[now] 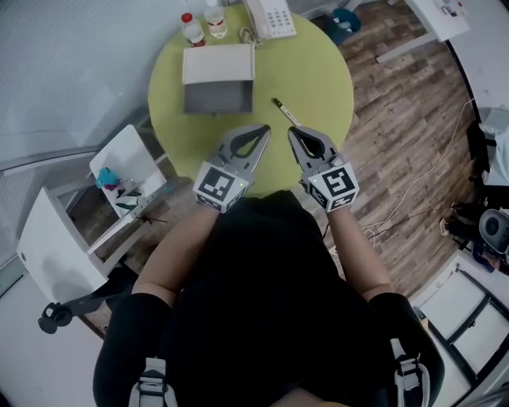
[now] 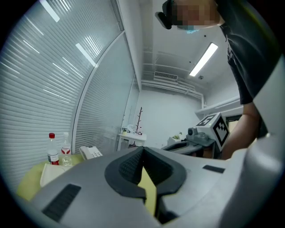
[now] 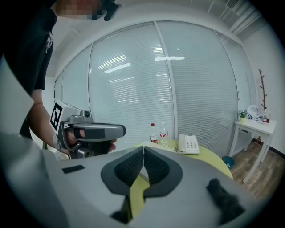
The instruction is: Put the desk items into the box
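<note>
An open box (image 1: 218, 79), white with a grey inside, stands at the back of the round yellow-green table (image 1: 318, 71). A slim pen (image 1: 286, 111) lies on the table to the right of it. My left gripper (image 1: 264, 128) and right gripper (image 1: 291, 130) hover side by side over the table's near edge, both shut with nothing between the jaws. In the left gripper view the jaws (image 2: 143, 150) meet at their tips, and the box's white edge (image 2: 51, 174) shows low at the left. The right gripper view shows the right gripper (image 3: 143, 148) shut the same way.
Beyond the box stand two small bottles (image 1: 192, 30) and a white desk phone (image 1: 269, 17). A white shelf unit (image 1: 119, 171) holding small items stands left of the table. Wooden floor with cables (image 1: 413, 191) lies to the right.
</note>
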Demonstrator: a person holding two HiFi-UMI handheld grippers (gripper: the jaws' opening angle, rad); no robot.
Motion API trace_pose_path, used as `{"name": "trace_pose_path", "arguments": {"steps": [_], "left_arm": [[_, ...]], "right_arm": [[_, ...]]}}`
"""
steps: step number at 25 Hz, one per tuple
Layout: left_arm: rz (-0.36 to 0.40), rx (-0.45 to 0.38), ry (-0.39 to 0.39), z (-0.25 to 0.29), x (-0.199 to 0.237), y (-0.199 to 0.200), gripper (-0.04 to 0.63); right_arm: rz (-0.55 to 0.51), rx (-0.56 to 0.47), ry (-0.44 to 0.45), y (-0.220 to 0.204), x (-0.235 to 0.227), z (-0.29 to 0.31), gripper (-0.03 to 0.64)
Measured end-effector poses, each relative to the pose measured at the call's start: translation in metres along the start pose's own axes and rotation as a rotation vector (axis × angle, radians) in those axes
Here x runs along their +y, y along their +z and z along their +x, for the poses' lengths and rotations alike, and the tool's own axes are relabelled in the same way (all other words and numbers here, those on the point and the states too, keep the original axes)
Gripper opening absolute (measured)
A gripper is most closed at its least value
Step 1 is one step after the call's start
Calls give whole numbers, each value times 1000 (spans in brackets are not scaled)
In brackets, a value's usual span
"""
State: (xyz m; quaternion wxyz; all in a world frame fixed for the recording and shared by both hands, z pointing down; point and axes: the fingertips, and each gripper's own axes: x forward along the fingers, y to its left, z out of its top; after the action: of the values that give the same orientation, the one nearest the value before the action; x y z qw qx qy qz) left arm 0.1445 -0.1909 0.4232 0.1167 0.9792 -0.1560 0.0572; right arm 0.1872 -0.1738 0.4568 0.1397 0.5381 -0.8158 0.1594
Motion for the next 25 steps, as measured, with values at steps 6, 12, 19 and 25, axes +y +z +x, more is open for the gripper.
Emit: {"name": "trace_pose_path", "arguments": {"steps": [6, 12, 19, 25], "left_arm": [[-25, -7, 33, 32, 23, -17, 7], [-43, 18, 72, 65, 42, -52, 6], [-19, 19, 90, 100, 58, -99, 6], [-16, 27, 116, 112, 64, -139, 6]], "right_arm": [[2, 70, 19, -32, -41, 30, 18], [-2, 120, 32, -69, -77, 57, 18], [-11, 206, 47, -132, -102, 88, 18], [-19, 301, 30, -190, -114, 106, 20]]}}
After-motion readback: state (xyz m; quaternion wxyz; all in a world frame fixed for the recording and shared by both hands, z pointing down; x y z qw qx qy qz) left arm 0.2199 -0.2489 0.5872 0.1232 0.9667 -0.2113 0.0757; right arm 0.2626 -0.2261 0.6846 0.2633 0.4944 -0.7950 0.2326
